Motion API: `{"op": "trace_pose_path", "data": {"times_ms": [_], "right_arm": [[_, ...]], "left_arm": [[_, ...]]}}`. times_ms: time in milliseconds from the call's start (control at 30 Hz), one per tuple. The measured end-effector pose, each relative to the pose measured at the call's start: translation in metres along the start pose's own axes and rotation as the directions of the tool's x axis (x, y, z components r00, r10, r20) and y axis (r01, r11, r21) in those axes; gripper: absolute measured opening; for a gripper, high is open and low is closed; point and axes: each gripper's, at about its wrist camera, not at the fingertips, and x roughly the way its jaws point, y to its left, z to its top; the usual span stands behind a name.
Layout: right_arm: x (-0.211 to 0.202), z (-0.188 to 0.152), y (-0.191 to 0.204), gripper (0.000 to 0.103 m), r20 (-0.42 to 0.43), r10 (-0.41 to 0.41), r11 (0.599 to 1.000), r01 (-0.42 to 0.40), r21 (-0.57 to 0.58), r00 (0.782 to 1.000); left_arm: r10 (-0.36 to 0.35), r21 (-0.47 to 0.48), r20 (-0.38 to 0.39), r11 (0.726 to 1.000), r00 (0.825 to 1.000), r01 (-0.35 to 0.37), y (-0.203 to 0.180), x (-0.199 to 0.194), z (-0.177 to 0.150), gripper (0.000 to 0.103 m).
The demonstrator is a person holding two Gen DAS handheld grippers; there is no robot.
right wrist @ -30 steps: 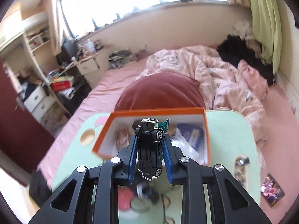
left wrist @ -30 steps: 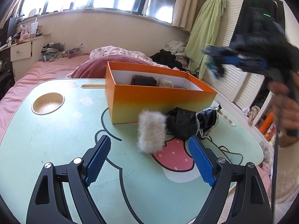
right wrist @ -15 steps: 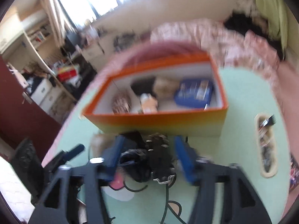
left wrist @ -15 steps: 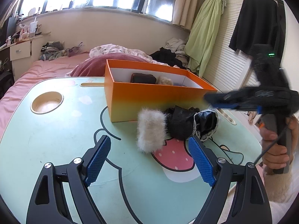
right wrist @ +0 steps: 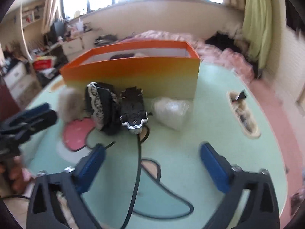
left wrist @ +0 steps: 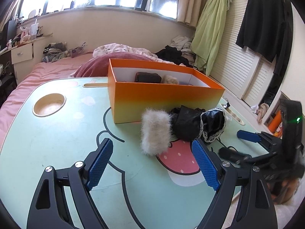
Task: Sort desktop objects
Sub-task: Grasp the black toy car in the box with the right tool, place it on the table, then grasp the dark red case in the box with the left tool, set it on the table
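- Bedroom clutter and a pink bed ring a mint cartoon-print surface [left wrist: 57, 143] carrying an orange box [left wrist: 162, 101].
- Done so far, judging by the box: it already holds a dark pouch [left wrist: 146, 77], a tan fuzzy thing beside it, and more that the wall hides.
- Left to sort, all in front of the box: a fluffy cream piece [left wrist: 154, 133], a black lace-trimmed bundle [left wrist: 198, 124], an upside-down toy car [right wrist: 133, 108] touching the bundle, and a clear plastic bag [right wrist: 169, 110] against the box wall.
- Left gripper [left wrist: 152, 164] hangs low over the surface, jaws wide and empty, with the fluffy piece just ahead.
- Right gripper [right wrist: 152, 164] has just been opening; its jaws stand wide with only a black cord on the surface between them, the car just ahead.
- Judgement: partly done, with four things still out.
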Motion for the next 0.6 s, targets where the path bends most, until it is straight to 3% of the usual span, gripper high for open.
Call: {"op": "trace_pose_path", "data": {"times_ms": [600], "right_arm": [[0.0007, -0.0087, 0.0079, 0.103, 0.049, 0.065, 0.996, -0.062, -0.067, 0.997]], "left_arm": [[-0.001, -0.008, -0.009, 1.000, 1.000, 0.001, 0.0027, 0.0020, -0.0002, 0.085]]}}
